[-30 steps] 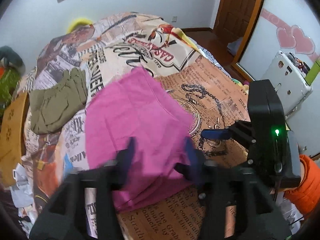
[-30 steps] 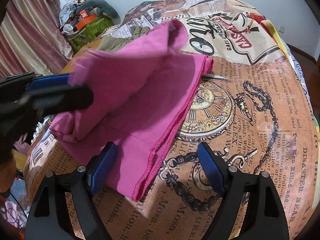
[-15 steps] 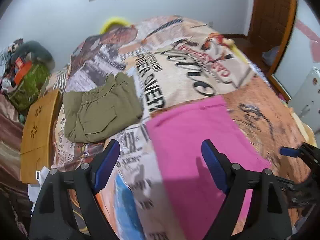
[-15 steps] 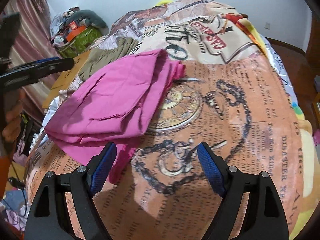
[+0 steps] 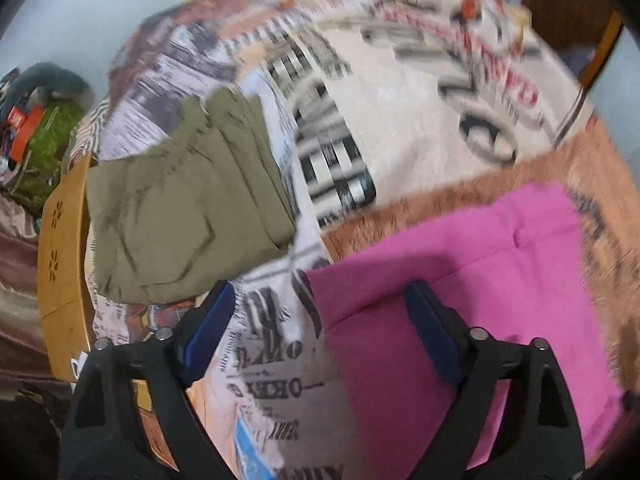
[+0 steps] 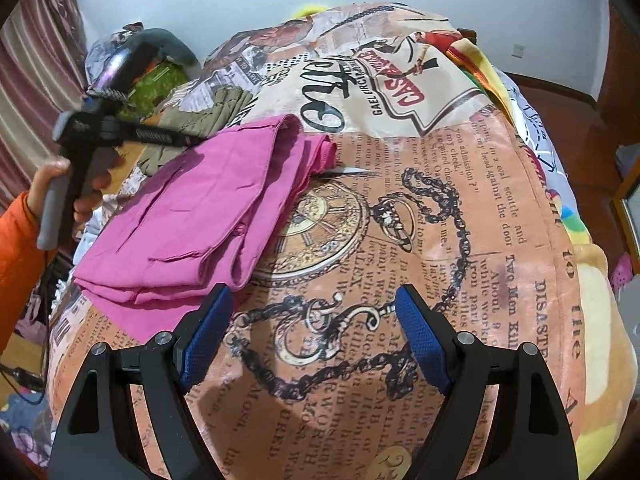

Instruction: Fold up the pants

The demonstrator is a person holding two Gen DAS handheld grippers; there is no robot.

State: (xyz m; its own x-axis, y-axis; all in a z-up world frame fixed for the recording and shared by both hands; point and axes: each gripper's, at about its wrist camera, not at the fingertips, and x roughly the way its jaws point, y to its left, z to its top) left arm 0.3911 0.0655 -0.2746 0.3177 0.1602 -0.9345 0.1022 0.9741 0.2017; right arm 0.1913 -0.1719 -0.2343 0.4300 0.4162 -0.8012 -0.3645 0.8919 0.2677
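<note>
**Operator:** Report status, nearest items first.

**Inspector:** Right tongs (image 6: 316, 336): jaws apart, nothing between them, poised over the bed cover (image 6: 440, 220) just beside the near edge of the pink pants (image 6: 188, 216). Left tongs (image 5: 316, 328): jaws apart and empty, straddling the left edge of the pink pants (image 5: 460, 280) without pressing on them. The left view is motion-blurred.

**Operator:** Task progress?

**Inspector:** The pink pants lie on the bed as a stacked, roughly rectangular bundle with several layers visible at the near edge. Judged from that, the folding is largely done; what may remain is squaring the edges or one further fold. Beyond them, an olive garment (image 5: 188, 204) already lies folded, near but apart.

**Operator:** Changes against the earlier frames?

**Inspector:** A second ago the left tongs carried a lifted pink flap over the pile. That flap now lies flat. The left jaws have just been opening and hold nothing; that gripper has swung toward the olive garment. The right tongs have stayed wide open.
</note>
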